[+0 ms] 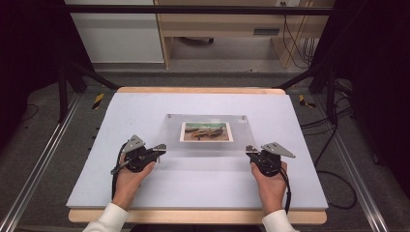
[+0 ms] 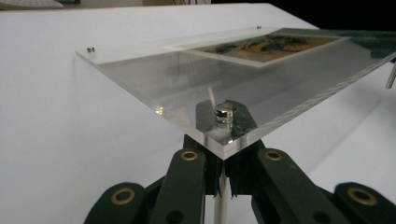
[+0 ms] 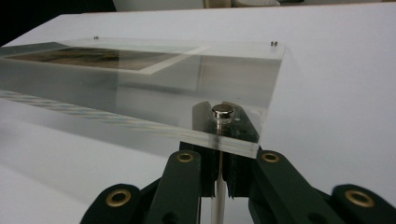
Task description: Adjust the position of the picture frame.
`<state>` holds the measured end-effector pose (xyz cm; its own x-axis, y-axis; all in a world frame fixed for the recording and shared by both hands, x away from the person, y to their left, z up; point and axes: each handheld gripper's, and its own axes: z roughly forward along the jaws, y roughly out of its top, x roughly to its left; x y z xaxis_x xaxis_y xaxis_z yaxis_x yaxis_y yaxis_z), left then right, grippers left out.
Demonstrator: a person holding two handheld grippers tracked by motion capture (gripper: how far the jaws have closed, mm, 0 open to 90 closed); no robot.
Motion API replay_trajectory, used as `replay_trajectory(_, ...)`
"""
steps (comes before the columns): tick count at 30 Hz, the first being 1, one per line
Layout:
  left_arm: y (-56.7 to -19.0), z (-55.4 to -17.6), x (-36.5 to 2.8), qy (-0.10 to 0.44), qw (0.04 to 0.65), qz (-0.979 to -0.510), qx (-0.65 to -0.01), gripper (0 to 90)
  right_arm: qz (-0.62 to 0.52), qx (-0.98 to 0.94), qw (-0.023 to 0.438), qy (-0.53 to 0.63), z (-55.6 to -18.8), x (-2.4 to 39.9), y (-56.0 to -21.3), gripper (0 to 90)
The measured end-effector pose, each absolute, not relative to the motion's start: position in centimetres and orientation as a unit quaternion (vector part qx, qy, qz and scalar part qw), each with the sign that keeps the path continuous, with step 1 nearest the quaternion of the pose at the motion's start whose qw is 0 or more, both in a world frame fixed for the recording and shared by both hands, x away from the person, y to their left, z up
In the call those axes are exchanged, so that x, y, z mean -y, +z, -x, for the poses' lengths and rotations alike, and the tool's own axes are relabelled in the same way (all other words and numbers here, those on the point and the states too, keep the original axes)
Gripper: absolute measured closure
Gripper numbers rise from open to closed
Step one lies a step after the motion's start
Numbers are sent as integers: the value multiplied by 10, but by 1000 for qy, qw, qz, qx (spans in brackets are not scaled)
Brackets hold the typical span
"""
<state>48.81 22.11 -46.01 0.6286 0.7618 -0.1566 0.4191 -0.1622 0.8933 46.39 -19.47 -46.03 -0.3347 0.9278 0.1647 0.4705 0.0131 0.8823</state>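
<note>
High view: acrylic frame (image 1: pixel 208 135), gripper views: clamped metal legs (image 2: pixel 222 200)

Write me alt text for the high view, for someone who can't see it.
A person's two hands each hold a gripper, the left gripper and right gripper shut on the near corners of a clear acrylic photo frame. The frame holds a small landscape picture and sits on a white table.

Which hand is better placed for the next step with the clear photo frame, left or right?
Neither clearly. The left tool and right tool are each shut on a near corner post of the acrylic frame, symmetrically. Probably both move together, keeping it level.
</note>
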Motion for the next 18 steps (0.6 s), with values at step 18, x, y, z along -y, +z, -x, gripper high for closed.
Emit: replay_trajectory(18,-472,-485,-218,165,481,-761,-403,838,-526,-690,224,445,-464,195,-472,843)
